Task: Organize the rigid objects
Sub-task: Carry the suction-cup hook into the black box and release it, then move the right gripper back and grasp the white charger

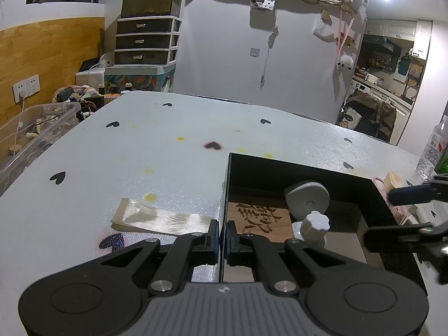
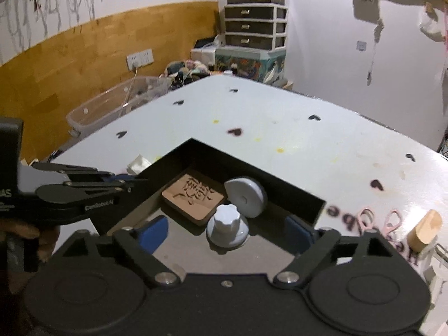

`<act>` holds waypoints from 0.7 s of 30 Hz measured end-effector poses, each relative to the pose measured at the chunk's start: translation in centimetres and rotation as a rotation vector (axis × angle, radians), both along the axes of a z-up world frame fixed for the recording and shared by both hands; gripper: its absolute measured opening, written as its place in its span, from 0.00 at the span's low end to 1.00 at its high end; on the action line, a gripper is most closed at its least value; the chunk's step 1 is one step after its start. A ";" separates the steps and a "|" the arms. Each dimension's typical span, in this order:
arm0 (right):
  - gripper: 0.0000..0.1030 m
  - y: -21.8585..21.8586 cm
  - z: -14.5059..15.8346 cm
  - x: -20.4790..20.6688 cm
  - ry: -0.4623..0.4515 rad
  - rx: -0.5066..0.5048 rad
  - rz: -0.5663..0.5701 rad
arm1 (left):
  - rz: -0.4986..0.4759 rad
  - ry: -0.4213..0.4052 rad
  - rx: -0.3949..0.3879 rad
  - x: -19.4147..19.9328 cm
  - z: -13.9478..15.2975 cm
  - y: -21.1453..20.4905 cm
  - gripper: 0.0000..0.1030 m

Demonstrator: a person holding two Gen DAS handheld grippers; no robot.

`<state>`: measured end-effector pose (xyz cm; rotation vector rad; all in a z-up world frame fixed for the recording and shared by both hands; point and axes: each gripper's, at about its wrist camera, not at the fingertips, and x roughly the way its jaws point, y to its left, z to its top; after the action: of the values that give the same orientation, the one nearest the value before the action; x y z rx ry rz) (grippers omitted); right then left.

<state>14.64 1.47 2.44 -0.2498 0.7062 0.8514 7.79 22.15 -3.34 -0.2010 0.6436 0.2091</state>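
White fluted knob (image 2: 227, 225) (plastic, perhaps) stands upright.

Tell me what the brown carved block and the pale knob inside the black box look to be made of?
The brown carved rectangular block looks like wood or fibreboard: matte tan face, darker cut edges. The pale grey scalloped knob looks like moulded plastic, smooth with a soft sheen. The black box seems thin matte card or plastic; hard to tell.

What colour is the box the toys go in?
Black box, seen best from the right wrist view.
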 end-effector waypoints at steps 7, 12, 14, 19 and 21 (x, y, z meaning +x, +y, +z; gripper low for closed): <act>1.00 -3.3 0.5 -0.8 -0.036 0.060 -0.099 | 0.002 0.002 0.001 0.0 0.1 -0.1 0.04; 1.00 -6.8 0.0 -1.4 -0.052 0.122 -0.195 | 0.005 0.003 0.003 -0.1 0.1 -0.2 0.04; 1.00 -8.2 -0.3 -1.7 -0.057 0.120 -0.235 | 0.004 0.003 0.003 -0.2 0.1 -0.2 0.04; 1.00 -11.5 -1.5 -2.5 -0.068 0.126 -0.334 | 0.004 0.003 0.003 -0.2 0.1 -0.1 0.04; 1.00 -12.9 -2.2 -2.8 -0.058 0.126 -0.368 | 0.004 0.003 0.003 -0.1 0.1 -0.1 0.04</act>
<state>11.82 -11.39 0.25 -0.0284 0.6175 0.5325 7.65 22.01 -3.27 -0.1993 0.6458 0.2145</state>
